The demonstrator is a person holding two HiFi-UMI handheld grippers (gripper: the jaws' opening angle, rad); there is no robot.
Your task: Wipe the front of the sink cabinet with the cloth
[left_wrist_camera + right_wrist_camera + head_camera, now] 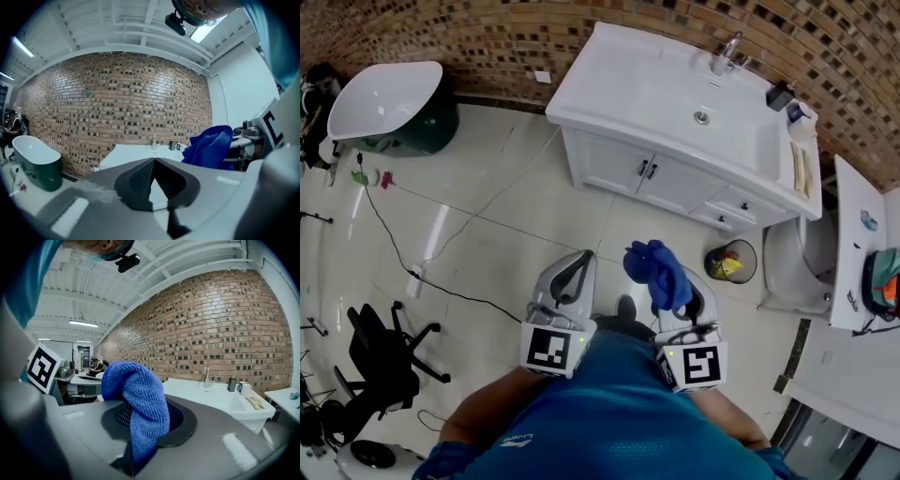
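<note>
In the head view, the blue cloth [659, 272] is bunched up at the tip of the right gripper [675, 298]. It is held over the tiled floor [487, 234], in front of the person's body. The white sink cabinet [656, 180] stands well apart from it, against the brick wall [516, 37], and nothing touches its doors. The left gripper [578, 267] is just beside the right one and points the same way.

In the left gripper view, the two jaws of the left gripper [153, 161] are pressed together at their tips and there is nothing between them. The cloth [208, 147] hangs to the right of them, and the cabinet [136, 157] is seen far behind.

In the right gripper view, the right gripper [140, 430] is clenched on the cloth [138, 399]. One part is pinched between the pads, and the rest rises in a soft loop over the jaws. The cabinet [220, 399] is ahead and to the right.

I judge that the cloth is light, soft and limp. The weave looks like microfibre, so it should not slip easily. It will fold and trail when it is pushed on the doors. The present hold, on a thick fold, seems good. For wiping, the loose bunch should be the part that meets the cabinet front, not the hard jaws.
</note>
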